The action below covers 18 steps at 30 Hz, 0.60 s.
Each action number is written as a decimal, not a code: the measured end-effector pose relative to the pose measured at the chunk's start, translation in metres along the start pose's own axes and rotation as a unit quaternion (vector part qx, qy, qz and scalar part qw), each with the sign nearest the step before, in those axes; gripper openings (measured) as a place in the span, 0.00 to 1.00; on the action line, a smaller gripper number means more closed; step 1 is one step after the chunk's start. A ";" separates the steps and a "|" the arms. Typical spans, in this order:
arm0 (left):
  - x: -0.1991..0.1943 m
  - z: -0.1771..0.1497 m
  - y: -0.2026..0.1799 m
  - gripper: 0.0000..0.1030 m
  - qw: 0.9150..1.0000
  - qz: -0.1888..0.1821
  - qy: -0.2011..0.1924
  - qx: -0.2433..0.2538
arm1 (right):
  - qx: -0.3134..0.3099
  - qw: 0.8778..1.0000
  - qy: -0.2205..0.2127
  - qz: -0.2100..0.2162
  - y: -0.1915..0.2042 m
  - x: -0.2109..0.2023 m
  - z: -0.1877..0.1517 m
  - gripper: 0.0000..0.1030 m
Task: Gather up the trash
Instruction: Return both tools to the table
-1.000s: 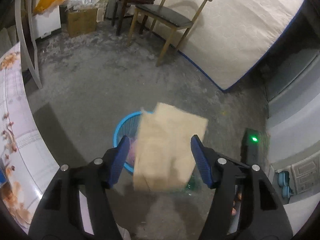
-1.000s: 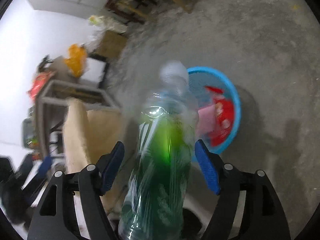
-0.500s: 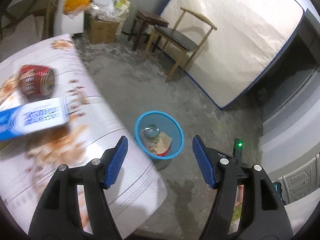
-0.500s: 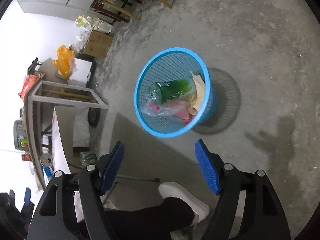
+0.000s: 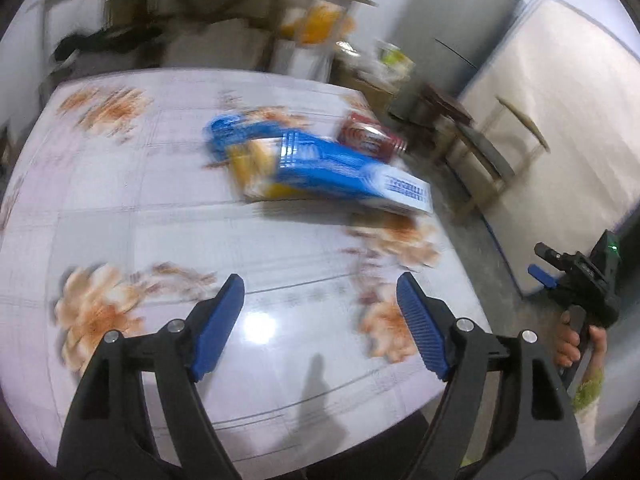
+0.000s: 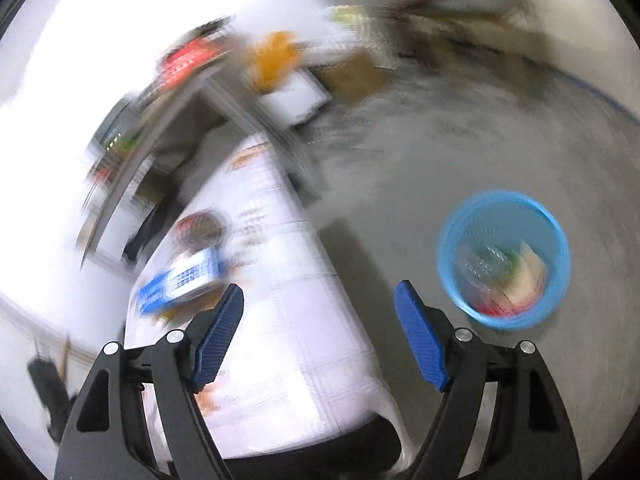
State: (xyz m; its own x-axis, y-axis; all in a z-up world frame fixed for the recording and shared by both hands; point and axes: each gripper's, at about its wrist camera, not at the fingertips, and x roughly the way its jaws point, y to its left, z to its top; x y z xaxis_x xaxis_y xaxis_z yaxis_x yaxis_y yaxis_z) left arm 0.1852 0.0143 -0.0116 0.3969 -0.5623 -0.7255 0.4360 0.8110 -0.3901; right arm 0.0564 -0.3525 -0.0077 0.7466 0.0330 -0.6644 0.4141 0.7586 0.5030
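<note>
A blue and white box [image 5: 340,168] lies on the flowered tablecloth [image 5: 140,208], with a red can [image 5: 370,140] just behind it and a yellow packet under its left end. My left gripper [image 5: 320,320] hovers over the near part of the table, its jaws opening with nothing between them. My right gripper [image 6: 318,330] hangs over the table's corner, jaws opening and empty. The blue mesh basket [image 6: 504,264] stands on the floor to its right, holding a clear bottle, a tan paper and red scraps. The box [image 6: 180,280] and can [image 6: 200,226] appear blurred at left.
The other hand-held gripper [image 5: 580,280] shows at the right edge of the left wrist view, in a person's hand. A wooden chair [image 5: 492,148] and a leaning mattress [image 5: 560,120] stand beyond the table. Cluttered shelves and a cardboard box [image 6: 352,76] line the far wall.
The tan paper and the green bottle left my grippers and now lie in the basket. Both grippers swung from the basket toward the table, and their jaws stand wider.
</note>
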 end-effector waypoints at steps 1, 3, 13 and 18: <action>-0.004 0.000 0.012 0.72 1.000 -0.002 -0.002 -0.012 | -0.032 0.999 0.010 0.006 0.023 0.012 0.002 0.77; -0.006 -0.001 0.028 0.72 1.000 0.001 -0.005 -0.030 | -0.102 0.994 0.032 0.011 0.072 0.043 0.009 0.77; -0.018 -0.012 0.055 0.69 0.998 -0.045 -0.015 -0.042 | 0.021 0.992 0.107 0.068 0.081 0.183 0.069 0.77; -0.015 -0.013 0.056 0.69 0.997 -0.063 0.000 -0.034 | -0.013 0.974 0.194 0.114 0.100 0.186 0.028 0.77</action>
State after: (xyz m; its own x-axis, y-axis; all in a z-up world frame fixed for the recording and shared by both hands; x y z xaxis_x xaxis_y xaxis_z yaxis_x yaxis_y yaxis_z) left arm 0.1931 0.0704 -0.0295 0.3425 -0.6598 -0.6689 0.4266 0.7435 -0.5150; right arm 0.2509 -0.2889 -0.0653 0.5624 0.4426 -0.6984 0.2427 0.7191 0.6511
